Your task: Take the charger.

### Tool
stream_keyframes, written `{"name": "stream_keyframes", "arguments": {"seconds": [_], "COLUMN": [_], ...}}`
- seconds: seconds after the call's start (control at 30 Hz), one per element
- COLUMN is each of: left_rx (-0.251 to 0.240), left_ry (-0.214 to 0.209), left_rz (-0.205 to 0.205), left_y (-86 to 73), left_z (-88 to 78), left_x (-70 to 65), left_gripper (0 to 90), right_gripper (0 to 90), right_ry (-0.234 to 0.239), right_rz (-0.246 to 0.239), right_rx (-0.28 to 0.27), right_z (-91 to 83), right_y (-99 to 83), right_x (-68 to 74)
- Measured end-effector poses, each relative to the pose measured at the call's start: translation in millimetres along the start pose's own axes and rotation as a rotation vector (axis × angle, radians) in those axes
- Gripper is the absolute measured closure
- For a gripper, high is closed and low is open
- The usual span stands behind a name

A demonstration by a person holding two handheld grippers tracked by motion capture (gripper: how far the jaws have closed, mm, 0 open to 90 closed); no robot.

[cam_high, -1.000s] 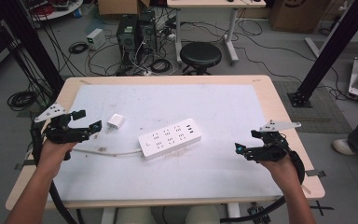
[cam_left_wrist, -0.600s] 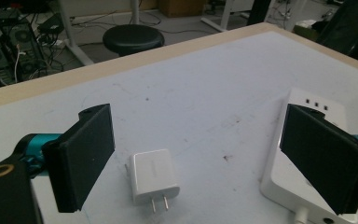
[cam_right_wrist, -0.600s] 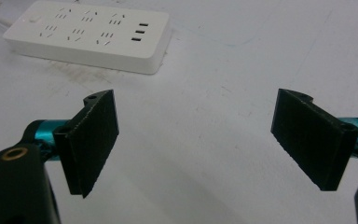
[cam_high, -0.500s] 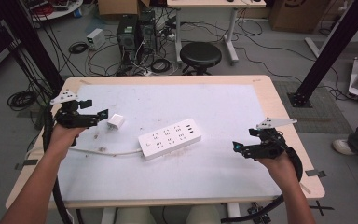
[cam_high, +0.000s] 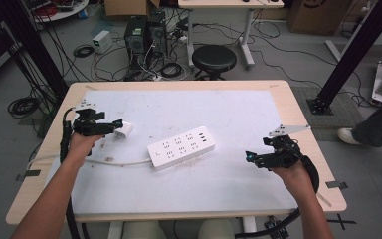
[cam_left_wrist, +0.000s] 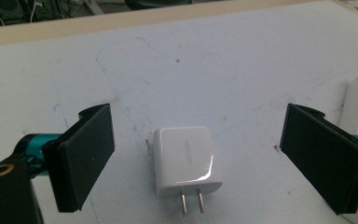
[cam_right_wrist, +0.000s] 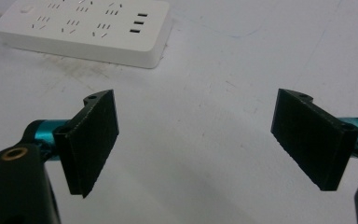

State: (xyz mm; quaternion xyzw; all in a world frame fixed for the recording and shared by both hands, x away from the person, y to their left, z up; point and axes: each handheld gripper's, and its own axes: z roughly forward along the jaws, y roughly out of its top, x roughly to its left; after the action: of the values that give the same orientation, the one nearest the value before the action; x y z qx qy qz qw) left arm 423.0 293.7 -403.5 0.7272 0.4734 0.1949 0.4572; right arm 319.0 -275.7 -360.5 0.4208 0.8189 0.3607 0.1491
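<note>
White charger lying flat on the table, in the lower middle of the left claw view, between the 2 black jaws of the left claw and touching neither. 2 metal prongs at its near end, pointing toward the bottom edge of the frame. Faint grey lettering along its top face, too small to read. In the high view, same charger at left of centre, just beside the tips of the left claw. Left claw spread wide, holding nothing.

White power strip near the middle of the high view, lying at a slant, right end higher in the frame. White cord running from its left end toward the left edge of the table. In the right claw view, strip at upper left: round button at its far left end, 2 rows of 3 socket groups, then 3 small slots stacked at the right end. No readable brand or label on it.

Right claw at lower right of the high view, well apart from the strip, over bare white surface. In the right claw view, right claw spread wide, nothing between the jaws.

Scuffs and faint blue pen marks on the white tabletop.
</note>
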Motion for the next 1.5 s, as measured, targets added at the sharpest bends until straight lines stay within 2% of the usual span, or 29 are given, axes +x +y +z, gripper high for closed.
{"name": "stream_keyframes", "arguments": {"seconds": [0.1,0.27,0.37,0.47,0.7,0.87,1.07,1.13,1.17,1.2,1.27,1.37,1.5], "left_rx": [0.015,0.094,0.107,0.141,0.177,0.21,0.208,0.2,0.201,0.198,0.196,0.184,0.159], "left_ry": [0.01,0.047,0.058,0.084,0.106,0.106,0.114,0.11,0.093,0.085,0.079,0.076,0.083], "left_rz": [0.002,-0.003,-0.011,-0.015,-0.018,-0.013,-0.013,-0.018,-0.013,-0.013,-0.025,-0.054,-0.064], "left_y": [-2.0,-8.0,-10.4,-16.3,-21.5,-24.5,-25.2,-25.2,-24.8,-24.8,-25.0,-25.7,-24.6], "left_z": [8.3,23.3,27.3,34.5,39.4,42.8,43.0,43.2,41.8,41.2,40.4,39.4,34.4], "left_x": [0.8,1.1,1.1,1.0,-0.4,-1.1,-2.3,-3.2,-3.9,-4.3,-4.8,-4.0,-3.6], "left_gripper": [10.0,10.0,10.1,10.0,10.1,15.9,20.1,24.3,24.3,32.9,41.0,41.7,42.5], "right_gripper": [15.2,15.2,15.2,15.2,15.2,15.2,15.2,15.2,15.2,15.2,15.2,15.2,15.2], "right_ry": [0.0,-0.002,-0.001,0.002,0.002,0.002,0.001,0.001,-0.001,-0.004,-0.003,-0.002,0.001], "right_rz": [-0.005,-0.003,0.001,0.008,0.005,-0.005,0.005,0.001,0.001,0.004,0.002,0.005,0.001], "right_rx": [-0.001,0.007,0.01,0.021,0.027,0.027,0.023,0.02,0.024,0.02,0.018,0.016,0.022], "right_z": [1.1,3.8,5.5,7.8,8.9,9.9,7.9,7.5,6.7,6.3,5.8,5.8,6.0], "right_y": [0.4,0.4,-0.2,-2.0,-1.8,-0.7,-1.5,-1.9,-2.2,-2.8,-3.3,-4.1,-5.1], "right_x": [0.4,1.2,1.0,0.4,-0.2,-0.3,-1.0,-1.4,-1.5,-1.8,-2.2,-1.5,-1.1]}}
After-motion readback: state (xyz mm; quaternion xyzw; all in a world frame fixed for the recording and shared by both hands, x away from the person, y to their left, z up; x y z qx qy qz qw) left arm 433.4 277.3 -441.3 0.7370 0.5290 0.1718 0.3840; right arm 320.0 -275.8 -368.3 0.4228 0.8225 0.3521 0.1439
